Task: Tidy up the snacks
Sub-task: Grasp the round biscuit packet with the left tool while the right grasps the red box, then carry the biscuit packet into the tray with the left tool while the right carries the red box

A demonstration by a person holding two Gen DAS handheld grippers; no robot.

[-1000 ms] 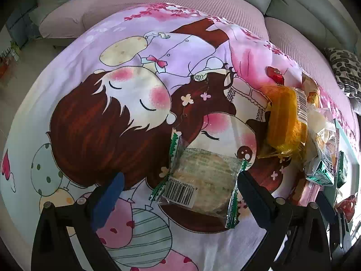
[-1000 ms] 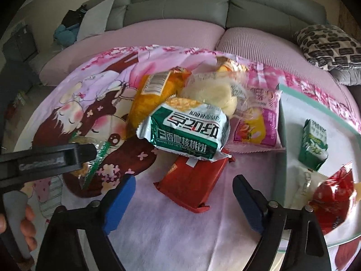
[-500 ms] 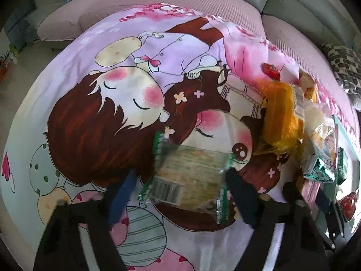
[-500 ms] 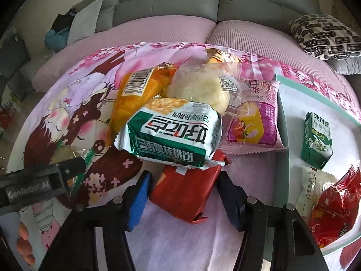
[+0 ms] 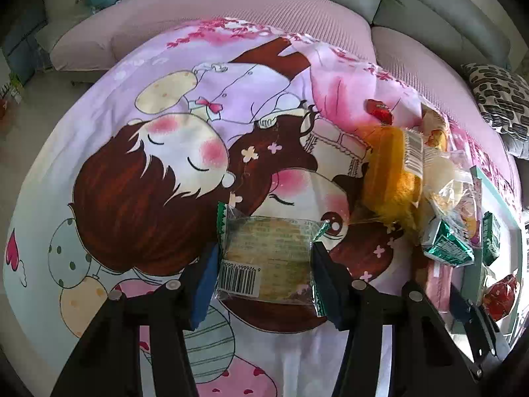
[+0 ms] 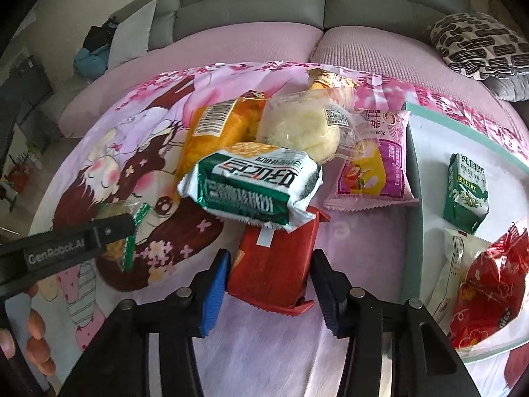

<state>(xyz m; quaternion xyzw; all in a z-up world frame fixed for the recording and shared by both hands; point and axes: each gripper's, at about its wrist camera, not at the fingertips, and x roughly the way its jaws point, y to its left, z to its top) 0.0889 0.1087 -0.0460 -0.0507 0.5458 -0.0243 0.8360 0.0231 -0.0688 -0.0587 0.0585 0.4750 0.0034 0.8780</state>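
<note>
A cartoon-print cloth [image 5: 139, 172] covers a pink sofa seat [image 6: 231, 43] with grey cushions behind. The left gripper [image 5: 264, 264] pinches a clear biscuit packet [image 5: 267, 258], seemingly lifted; the right gripper [image 6: 269, 274] closes around a red packet [image 6: 274, 264], contact unclear. Only the right view shows the tray [image 6: 429, 125] holding a green biscuit box [image 6: 466, 192]

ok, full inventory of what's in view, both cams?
clear biscuit pack: 1, green-edged, between left tool's fingers
red pack: 1, between right tool's fingers
green pack: 1, on the red pack
orange pack: 1, pile, left
pale bun: 1, clear wrap, pile top
pink pack: 1, beside tray
tray: 1, teal-rimmed, right
green carton: 1, in tray
red bag: 1, in tray
left tool: closed on biscuit pack
right tool: around red pack, grip unclear
</note>
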